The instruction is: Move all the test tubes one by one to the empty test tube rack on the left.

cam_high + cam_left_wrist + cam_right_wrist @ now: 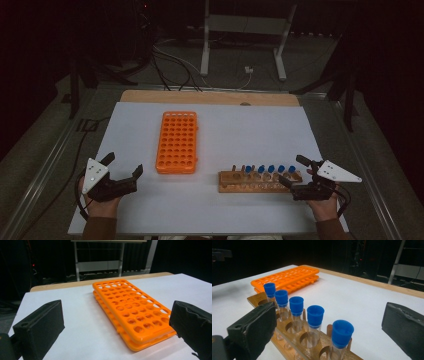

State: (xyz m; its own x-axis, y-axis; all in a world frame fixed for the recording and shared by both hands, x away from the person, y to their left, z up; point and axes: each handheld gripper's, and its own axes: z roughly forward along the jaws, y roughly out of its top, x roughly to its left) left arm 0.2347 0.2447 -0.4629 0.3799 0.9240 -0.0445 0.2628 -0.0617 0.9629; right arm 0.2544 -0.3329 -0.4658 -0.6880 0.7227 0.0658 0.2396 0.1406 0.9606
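So both grippers are wide open with nothing in them: the right gripper (296, 172) sits just beside the capped tubes (315, 315) in the wooden rack (260, 182), the left gripper (122, 165) near the orange rack (177, 141). I'd pinch the nearest tube just under its blue cap and lift straight up so the rack doesn't tip.

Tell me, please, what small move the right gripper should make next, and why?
Probably ease the right gripper forward around the nearest blue-capped tube. Its jaws stand open and hold nothing, five capped tubes stand in the wooden rack, and the orange rack looks empty.
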